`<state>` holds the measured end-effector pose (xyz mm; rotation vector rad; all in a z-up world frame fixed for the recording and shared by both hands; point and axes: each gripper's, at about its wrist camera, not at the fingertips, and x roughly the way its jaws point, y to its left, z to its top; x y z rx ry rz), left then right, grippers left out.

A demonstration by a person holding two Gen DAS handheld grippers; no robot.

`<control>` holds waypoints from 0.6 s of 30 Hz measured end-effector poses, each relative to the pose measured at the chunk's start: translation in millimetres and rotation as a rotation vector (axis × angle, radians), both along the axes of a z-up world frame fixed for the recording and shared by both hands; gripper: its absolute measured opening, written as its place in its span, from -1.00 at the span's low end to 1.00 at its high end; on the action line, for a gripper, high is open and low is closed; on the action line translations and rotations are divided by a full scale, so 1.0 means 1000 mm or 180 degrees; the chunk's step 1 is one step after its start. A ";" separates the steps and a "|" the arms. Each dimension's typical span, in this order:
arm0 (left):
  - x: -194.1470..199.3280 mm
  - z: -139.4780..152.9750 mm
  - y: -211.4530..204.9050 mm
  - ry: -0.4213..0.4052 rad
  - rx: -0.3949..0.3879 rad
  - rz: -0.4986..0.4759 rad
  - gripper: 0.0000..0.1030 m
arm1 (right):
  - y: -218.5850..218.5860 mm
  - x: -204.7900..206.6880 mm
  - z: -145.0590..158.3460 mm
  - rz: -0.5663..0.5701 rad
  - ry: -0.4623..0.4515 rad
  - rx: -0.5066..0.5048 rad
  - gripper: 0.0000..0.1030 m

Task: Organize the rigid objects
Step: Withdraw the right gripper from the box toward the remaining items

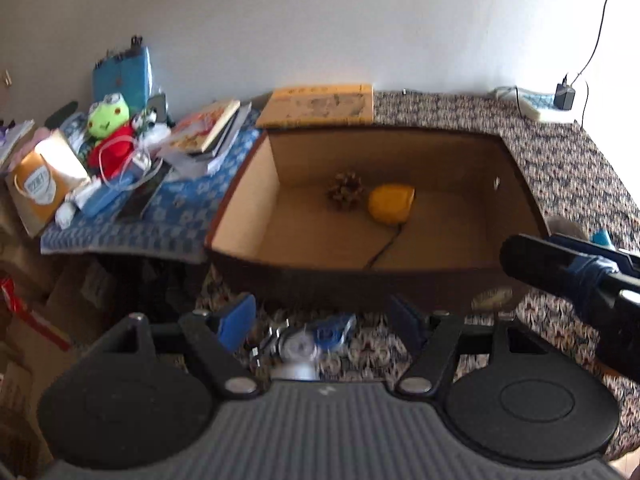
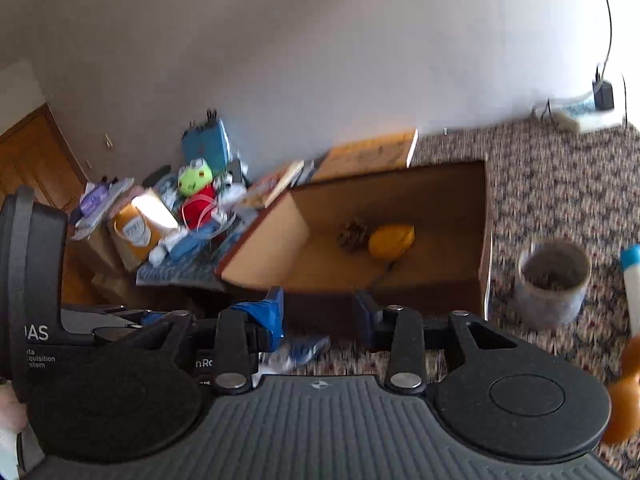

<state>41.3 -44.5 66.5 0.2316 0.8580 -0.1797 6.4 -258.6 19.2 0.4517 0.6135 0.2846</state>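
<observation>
Nearest to me, just past my left tool (image 1: 324, 320), a blue and silver wristwatch (image 1: 308, 338) lies on the patterned desk (image 1: 560, 152), in the gap between the spread pads but touched by neither. My left tool is wide apart and carries nothing. Going left to right beyond it: a heap of clutter with a green frog plush (image 1: 108, 114) and a stack of books (image 1: 212, 128) on a blue cloth (image 1: 160, 220), then the open cardboard box (image 1: 240, 204), where a pine cone (image 1: 345, 190) and a yellow object (image 1: 390, 204) sit just beside each other on the floor of the box. At the far right, the tip of my right tool pokes in.

In the right wrist view, my right tool (image 2: 320, 312) stands partly parted with nothing pinched; the watch shows blurred below its left pad. To the right of the box a round container (image 2: 554, 280) stands on the desk, and a white bottle with a blue cap (image 2: 632, 284) lies at the edge.
</observation>
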 end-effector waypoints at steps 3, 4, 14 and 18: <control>-0.012 -0.019 0.001 0.0169 0.0065 0.0051 0.37 | 0.001 -0.004 -0.017 0.0068 0.0306 0.0137 -0.58; -0.015 -0.024 0.001 0.0212 0.0083 0.0067 0.37 | 0.001 -0.004 -0.022 0.0099 0.0411 0.0182 -0.58; -0.023 -0.064 0.010 0.0692 0.0162 0.0178 0.37 | 0.014 -0.005 -0.052 0.0236 0.0986 0.0259 -0.58; -0.017 -0.067 0.016 0.0850 0.0068 0.0165 0.37 | 0.017 0.004 -0.046 0.0328 0.1051 0.0300 -0.58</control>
